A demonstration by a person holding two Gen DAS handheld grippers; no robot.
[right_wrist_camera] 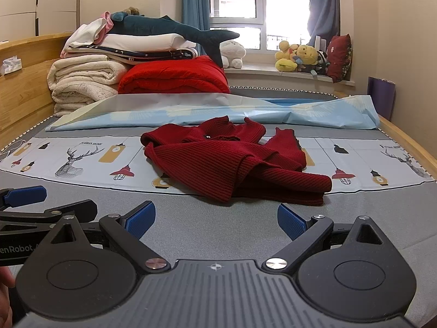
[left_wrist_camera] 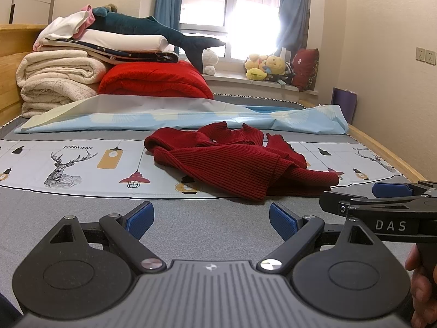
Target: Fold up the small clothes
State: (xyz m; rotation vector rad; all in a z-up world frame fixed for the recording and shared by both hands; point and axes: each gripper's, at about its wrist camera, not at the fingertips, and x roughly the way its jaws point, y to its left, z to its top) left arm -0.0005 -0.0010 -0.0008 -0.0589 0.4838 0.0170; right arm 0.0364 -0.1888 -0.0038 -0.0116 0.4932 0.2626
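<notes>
Red sweater [left_wrist_camera: 235, 161] lies crumpled on the bed [left_wrist_camera: 191, 218], partly on a printed sheet [left_wrist_camera: 82, 164]; sleeves bunched, its shape hard to read. Left gripper [left_wrist_camera: 211, 220] and right gripper [right_wrist_camera: 215, 220] both spread wide, empty, short of it. Hand [left_wrist_camera: 422, 287] cut off at frame edge

**Hidden / cut off**

Sweater [left_wrist_camera: 232, 164] is bunched; folds hide its underside and one sleeve. Sheet [left_wrist_camera: 82, 169] print under it is covered. Right gripper [left_wrist_camera: 382, 199] clipped by the left view's right edge; left gripper [right_wrist_camera: 24, 202] clipped by the right view's left edge. Window [right_wrist_camera: 245, 13] glare blows out the outside.
</notes>
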